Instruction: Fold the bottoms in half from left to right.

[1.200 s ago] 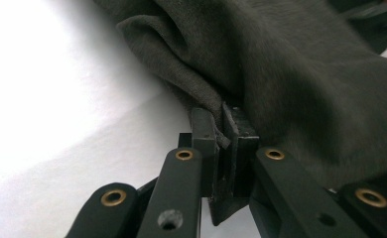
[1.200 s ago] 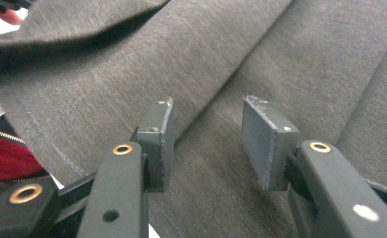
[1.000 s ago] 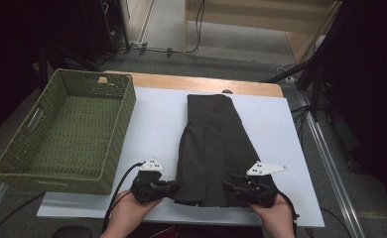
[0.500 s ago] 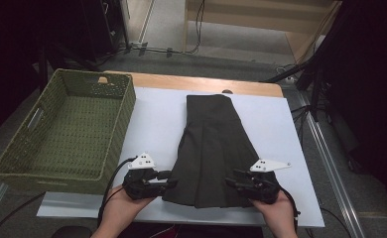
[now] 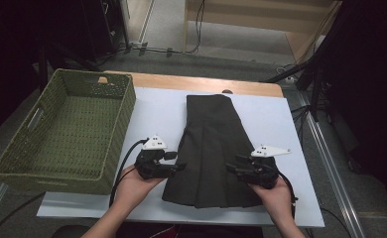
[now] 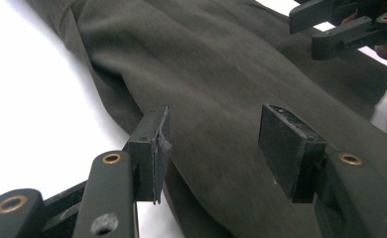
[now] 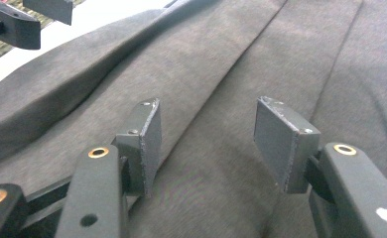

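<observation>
A dark pleated garment (image 5: 214, 148) lies flat on the white sheet (image 5: 157, 114), narrow end far, wide hem near me. My left gripper (image 5: 178, 166) hovers at its left edge and points right. Its jaws have just been opening, and in the left gripper view (image 6: 214, 148) they stand apart above the cloth (image 6: 221, 74) with nothing pinched. My right gripper (image 5: 232, 167) sits over the right part of the hem and points left. Its jaws have also just been opening and stand apart (image 7: 206, 139) above the fabric (image 7: 231, 59), gripping nothing.
A green woven basket (image 5: 13, 163) stands empty at the left of the table, close beside my left hand. The wooden table edge (image 5: 251, 88) runs along the far side. Cables (image 5: 127, 163) trail from both grippers toward me.
Both grippers have opened and let go of the hem. Both hands moved a little away from the near edge, over the garment. The hem's left corner now lies slightly farther left.
</observation>
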Demonstrator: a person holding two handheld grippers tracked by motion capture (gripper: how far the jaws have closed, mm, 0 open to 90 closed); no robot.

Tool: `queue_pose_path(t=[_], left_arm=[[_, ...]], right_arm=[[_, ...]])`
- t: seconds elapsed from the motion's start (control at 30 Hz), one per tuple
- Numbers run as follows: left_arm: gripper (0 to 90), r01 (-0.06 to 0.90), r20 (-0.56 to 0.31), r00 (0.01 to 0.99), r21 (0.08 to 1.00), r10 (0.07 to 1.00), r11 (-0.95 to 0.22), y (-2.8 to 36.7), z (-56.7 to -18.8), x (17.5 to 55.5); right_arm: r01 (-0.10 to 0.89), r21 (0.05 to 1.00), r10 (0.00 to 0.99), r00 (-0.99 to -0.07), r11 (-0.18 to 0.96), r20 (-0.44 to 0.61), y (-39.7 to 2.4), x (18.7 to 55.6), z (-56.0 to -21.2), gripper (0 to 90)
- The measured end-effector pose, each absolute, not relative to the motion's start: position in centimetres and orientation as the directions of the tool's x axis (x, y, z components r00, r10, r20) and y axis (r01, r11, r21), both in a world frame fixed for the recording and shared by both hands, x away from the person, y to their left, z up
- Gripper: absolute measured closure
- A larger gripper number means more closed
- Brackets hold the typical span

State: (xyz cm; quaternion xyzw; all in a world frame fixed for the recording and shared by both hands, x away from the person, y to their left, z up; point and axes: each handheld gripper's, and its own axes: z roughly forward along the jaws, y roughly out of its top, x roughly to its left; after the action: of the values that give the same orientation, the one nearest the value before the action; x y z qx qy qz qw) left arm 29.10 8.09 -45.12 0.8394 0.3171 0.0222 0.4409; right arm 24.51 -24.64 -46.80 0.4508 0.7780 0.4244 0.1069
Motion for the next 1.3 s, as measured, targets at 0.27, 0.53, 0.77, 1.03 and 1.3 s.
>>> queue_pose_path(t=[0.27,0.53,0.77,1.03,1.3], left_arm=[[54.6,0.514,-0.236,0.8,0.743,0.552,-0.428,5.8,-45.6,31.3],[73.6,0.498,-0.228,0.815,0.745,0.532,-0.444,2.4,-47.6,32.6],[76.8,0.486,-0.201,0.82,0.74,0.536,-0.465,0.8,-49.4,32.9],[89.0,0.456,-0.164,0.837,0.738,0.522,-0.498,-0.4,-50.8,33.3],[88.1,0.492,-0.221,0.829,0.724,0.514,-0.483,-0.1,-50.1,34.0]], right_arm=[[0.587,0.766,0.801,-0.575,0.26,0.169,-24.6,26.4,-46.9,53.0],[0.622,0.747,0.818,-0.542,0.236,0.192,-24.3,29.7,-47.9,83.3],[0.643,0.721,0.836,-0.522,0.256,0.169,-24.0,31.4,-49.9,84.9],[0.669,0.689,0.826,-0.532,0.277,0.185,-23.5,32.3,-51.7,87.6],[0.666,0.686,0.822,-0.542,0.294,0.175,-23.7,32.3,-50.8,87.5]])
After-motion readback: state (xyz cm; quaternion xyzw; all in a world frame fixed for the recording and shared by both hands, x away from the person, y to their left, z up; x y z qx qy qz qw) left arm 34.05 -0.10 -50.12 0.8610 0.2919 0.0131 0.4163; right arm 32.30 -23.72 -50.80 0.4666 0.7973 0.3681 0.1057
